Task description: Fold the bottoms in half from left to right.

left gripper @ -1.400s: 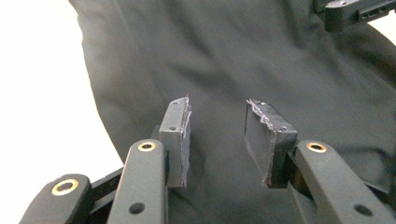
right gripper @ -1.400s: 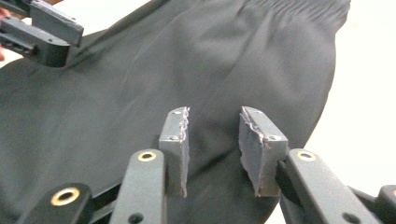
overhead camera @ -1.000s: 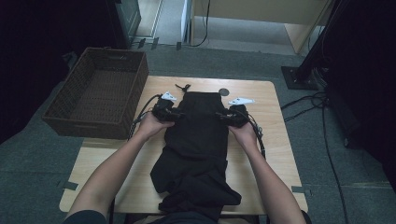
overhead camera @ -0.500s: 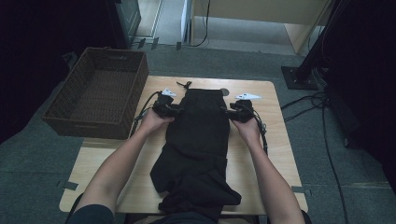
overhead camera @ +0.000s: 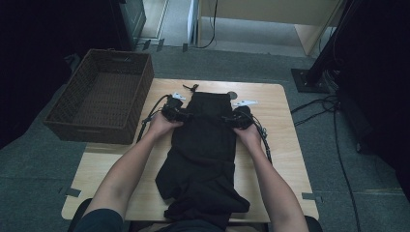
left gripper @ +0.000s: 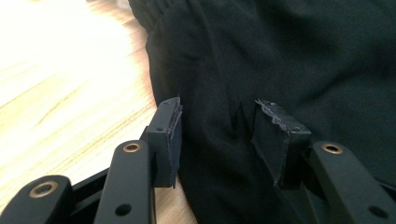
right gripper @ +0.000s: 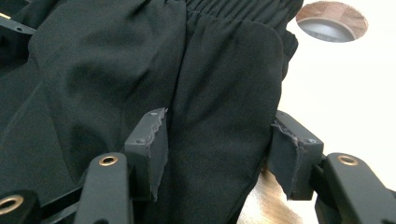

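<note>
Both hands have sunk a little toward the light wooden table (overhead camera: 280, 130) and the jaws of the left gripper (left gripper: 217, 123) and right gripper (right gripper: 217, 140) have just been opening, now apart around the edges of the black pleated-waist cloth garment (overhead camera: 205, 145) lying flat mid-table, so a shallow bite could let the fabric slip out

Black garment (overhead camera: 205, 140), brown woven basket (overhead camera: 104, 96)

floor: grey carpet (overhead camera: 38, 174), dim | bench (overhead camera: 285, 145): light wood, tape at its corners | basket (overhead camera: 99, 96): dark wicker, left of the bench | far side: pale wooden furniture (overhead camera: 270, 14), black stand base (overhead camera: 309, 79), cables (overhead camera: 333, 104) on the floor at right
</note>
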Available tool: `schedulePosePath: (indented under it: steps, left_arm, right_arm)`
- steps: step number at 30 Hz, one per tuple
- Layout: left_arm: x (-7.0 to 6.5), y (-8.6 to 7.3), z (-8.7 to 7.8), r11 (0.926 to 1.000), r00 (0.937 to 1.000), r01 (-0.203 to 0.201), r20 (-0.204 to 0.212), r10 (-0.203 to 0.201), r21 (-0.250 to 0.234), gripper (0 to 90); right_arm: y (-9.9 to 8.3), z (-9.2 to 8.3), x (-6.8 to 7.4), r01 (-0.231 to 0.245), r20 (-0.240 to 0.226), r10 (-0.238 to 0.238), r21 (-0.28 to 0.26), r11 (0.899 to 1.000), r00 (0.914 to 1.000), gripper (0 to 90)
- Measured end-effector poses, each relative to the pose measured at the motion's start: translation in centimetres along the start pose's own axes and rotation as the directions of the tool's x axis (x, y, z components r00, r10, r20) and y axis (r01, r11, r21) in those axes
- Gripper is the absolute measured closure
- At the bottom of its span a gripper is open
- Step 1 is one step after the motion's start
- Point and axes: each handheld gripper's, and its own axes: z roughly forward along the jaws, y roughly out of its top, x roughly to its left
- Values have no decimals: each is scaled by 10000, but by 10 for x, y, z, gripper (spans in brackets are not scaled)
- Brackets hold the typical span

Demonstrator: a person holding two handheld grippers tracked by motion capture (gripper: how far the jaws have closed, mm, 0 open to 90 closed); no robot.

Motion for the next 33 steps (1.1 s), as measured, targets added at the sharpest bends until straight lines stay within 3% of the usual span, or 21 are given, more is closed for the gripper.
schedulePosePath:
  steps: [3, 8, 17, 22, 27, 29, 30, 33]
  left_arm:
    - [0, -1, -1, 10000, 9998, -84, -156, 84, 1, 513]
    - [5, -8, -5, 9995, 9996, 213, -194, -217, -219, 507]
    - [-4, -10, -2, 9992, 9999, -104, 50, 106, -391, 546]
    - [-6, -10, -3, 9987, 9990, -390, 189, 397, -327, 681]
    - [-9, -11, -2, 9987, 9979, -439, 474, 451, -248, 841]
    - [-11, -10, -3, 9979, 9970, -630, 446, 637, -155, 865]
    - [-12, -9, -5, 9956, 9954, -924, 242, 927, -135, 875]
    - [-6, -7, -15, 9959, 9984, -555, 62, 561, -719, 883]
  right_arm:
    - [-2, 1, 2, 17, 54, -16, -169, 9999, 10000, 431]
    - [-4, 2, 4, 100, 93, -97, -334, 9994, 9999, 456]
    - [-2, 4, 11, 138, -58, -141, -393, 9991, 9999, 554]
    - [-3, 5, 13, 88, -110, -92, -414, 9991, 9999, 625]
    - [-3, 5, 15, -350, -563, 328, -380, 9987, 9979, 777]
    - [-3, 5, 15, -515, -746, 488, -356, 9980, 9960, 816]
    - [-3, 5, 15, -593, -789, 565, -335, 9977, 9953, 826]
    - [5, 1, 13, -347, -649, 349, 46, 9994, 9973, 851]
